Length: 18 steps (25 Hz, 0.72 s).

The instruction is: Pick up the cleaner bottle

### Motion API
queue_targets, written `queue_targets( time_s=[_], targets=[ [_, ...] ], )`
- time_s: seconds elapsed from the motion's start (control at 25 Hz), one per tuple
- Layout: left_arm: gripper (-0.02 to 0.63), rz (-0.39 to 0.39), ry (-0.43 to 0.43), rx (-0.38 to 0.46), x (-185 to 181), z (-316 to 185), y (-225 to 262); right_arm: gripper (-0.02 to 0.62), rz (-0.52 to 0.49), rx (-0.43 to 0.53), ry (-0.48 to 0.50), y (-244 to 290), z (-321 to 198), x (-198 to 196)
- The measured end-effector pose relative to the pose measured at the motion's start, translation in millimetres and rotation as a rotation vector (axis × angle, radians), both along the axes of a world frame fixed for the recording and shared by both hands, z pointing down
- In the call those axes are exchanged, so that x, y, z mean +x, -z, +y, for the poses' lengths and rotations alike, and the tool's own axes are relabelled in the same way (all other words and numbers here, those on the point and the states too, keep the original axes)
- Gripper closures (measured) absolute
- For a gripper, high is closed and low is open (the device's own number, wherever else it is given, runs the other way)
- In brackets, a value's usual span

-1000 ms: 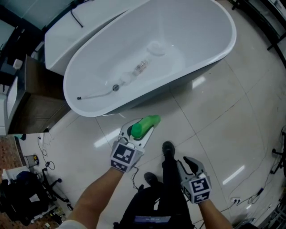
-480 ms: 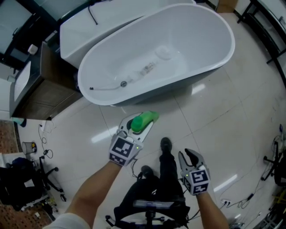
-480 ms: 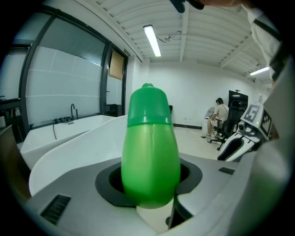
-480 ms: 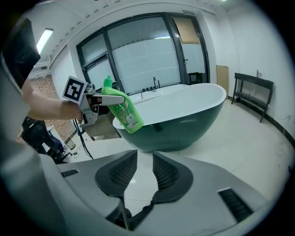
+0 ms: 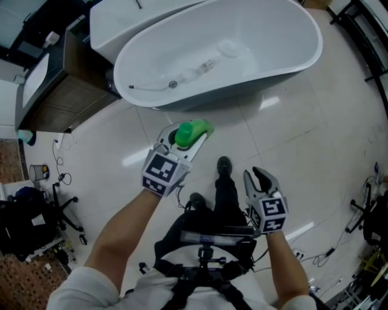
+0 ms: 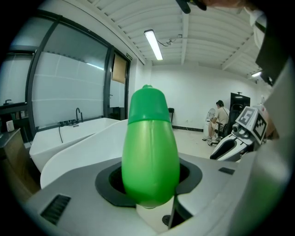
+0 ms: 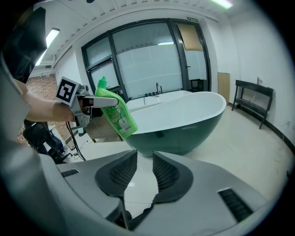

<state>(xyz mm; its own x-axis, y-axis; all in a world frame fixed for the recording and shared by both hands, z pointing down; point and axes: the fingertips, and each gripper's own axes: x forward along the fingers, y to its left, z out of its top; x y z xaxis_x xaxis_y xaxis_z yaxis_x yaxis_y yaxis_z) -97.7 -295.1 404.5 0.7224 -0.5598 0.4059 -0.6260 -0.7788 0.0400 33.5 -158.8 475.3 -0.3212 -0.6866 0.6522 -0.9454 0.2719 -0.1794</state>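
My left gripper is shut on the green cleaner bottle, which sticks out past its fingertips above the floor tiles. In the left gripper view the bottle stands upright between the jaws and fills the middle. From the right gripper view I see the bottle tilted in the left gripper, in front of the bathtub. My right gripper hangs lower right, near the person's legs. A narrow gap shows between its pads and nothing is in it.
A white oval bathtub with a dark outer shell lies ahead, a drain and small items inside. A second white tub and a wooden cabinet stand at left. Cables trail on the tiles. A seated person is far off.
Both grippers have risen, the left one carrying the green bottle up with it. The bathtub has slid toward the top of the head view.
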Motion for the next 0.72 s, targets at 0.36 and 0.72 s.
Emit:
queue_targets(
  time_s=[0.36,0.72],
  targets=[
    [0.442,0.006,0.026,0.013,-18,17,24,0.486,-0.015,0.050,0.025,19,1,-12],
    [0.440,0.026,0.057,0.006,-38,34,38,0.486,-0.011,0.057,0.046,39,5,-32]
  ],
)
